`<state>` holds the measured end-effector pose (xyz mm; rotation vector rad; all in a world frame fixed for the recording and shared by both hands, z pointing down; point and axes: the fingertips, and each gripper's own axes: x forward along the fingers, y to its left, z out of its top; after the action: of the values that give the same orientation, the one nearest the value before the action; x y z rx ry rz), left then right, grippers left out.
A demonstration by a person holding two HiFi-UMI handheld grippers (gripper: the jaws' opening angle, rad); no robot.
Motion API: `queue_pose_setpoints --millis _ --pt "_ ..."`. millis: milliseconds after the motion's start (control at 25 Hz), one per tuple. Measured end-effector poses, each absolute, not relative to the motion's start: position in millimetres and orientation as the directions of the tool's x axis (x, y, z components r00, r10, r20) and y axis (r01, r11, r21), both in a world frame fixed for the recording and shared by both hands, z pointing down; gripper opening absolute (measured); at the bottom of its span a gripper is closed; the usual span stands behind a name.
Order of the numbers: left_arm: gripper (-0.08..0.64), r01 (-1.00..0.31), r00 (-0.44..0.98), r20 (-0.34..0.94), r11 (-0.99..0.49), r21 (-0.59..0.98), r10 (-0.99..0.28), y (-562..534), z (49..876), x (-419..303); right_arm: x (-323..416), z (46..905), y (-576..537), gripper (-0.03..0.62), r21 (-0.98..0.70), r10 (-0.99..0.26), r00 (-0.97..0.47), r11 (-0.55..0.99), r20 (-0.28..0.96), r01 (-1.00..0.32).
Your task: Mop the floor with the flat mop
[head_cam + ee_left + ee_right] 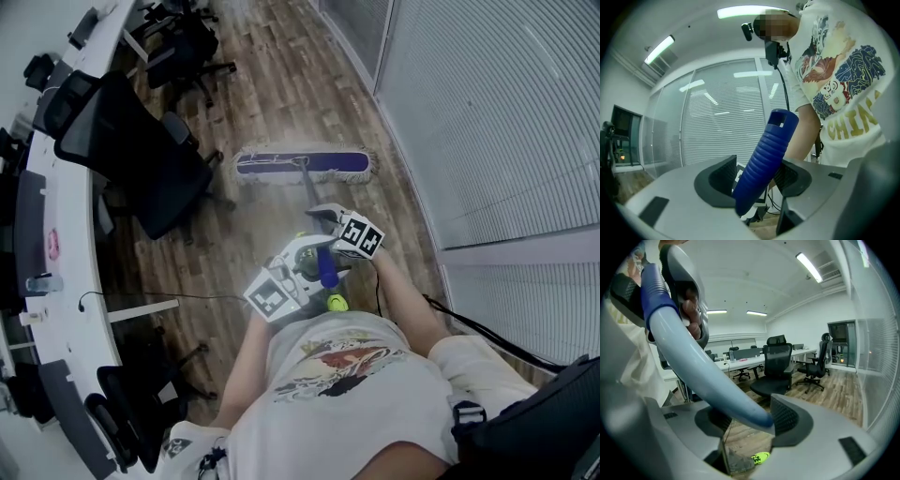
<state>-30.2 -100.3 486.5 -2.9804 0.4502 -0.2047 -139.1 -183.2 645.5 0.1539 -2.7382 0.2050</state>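
Observation:
The flat mop's head (300, 165), blue with a pale fringe, lies flat on the wooden floor ahead of me. Its pole (312, 202) slants back to a blue ribbed grip (326, 268). In the head view my right gripper (324, 219) clamps the pole lower down, and my left gripper (315, 266) holds the grip at the top. The left gripper view shows the ribbed grip (764, 154) upright between the pads of the left gripper (757, 180), touching both. In the right gripper view the pale pole (703, 366) crosses the right gripper (745, 420) and presses against one pad.
Black office chairs (150, 159) and a curved white desk (66, 234) line the left side. A glass wall with blinds (487, 122) runs along the right. A yellow-green shoe (337, 302) stands below the grippers. A black bag (544, 422) hangs at the lower right.

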Motion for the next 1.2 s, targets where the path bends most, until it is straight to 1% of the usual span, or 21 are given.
queue_pose_setpoints --millis 280,480,760,960,1200 --pt "0.216 -0.272 0.954 0.09 -0.953 -0.134 -0.285 -191.6 479.6 -67.0 -178.1 623.2 -276.9 0.212 -0.079 -0.094 -0.897 0.987 0.433 -0.141" --pt "0.216 -0.255 0.961 0.076 -0.957 -0.136 -0.267 -264.1 471.4 -107.5 -216.8 615.7 -349.9 0.212 -0.09 -0.111 -0.899 0.982 0.424 -0.164" --pt "0.216 -0.215 0.971 0.073 -0.967 -0.138 -0.226 -348.7 469.4 -139.5 -244.2 624.6 -437.2 0.213 -0.113 -0.145 -0.896 0.971 0.421 -0.21" --pt "0.216 -0.191 0.974 0.094 -0.972 -0.14 -0.205 -389.6 478.5 -164.4 -269.8 627.9 -482.1 0.213 -0.092 -0.159 -0.89 0.972 0.428 -0.218" --pt "0.216 -0.183 0.974 0.106 -0.972 -0.145 -0.199 -417.0 482.8 -175.7 -278.4 632.4 -511.8 0.215 -0.101 -0.174 -0.883 0.965 0.436 -0.24"
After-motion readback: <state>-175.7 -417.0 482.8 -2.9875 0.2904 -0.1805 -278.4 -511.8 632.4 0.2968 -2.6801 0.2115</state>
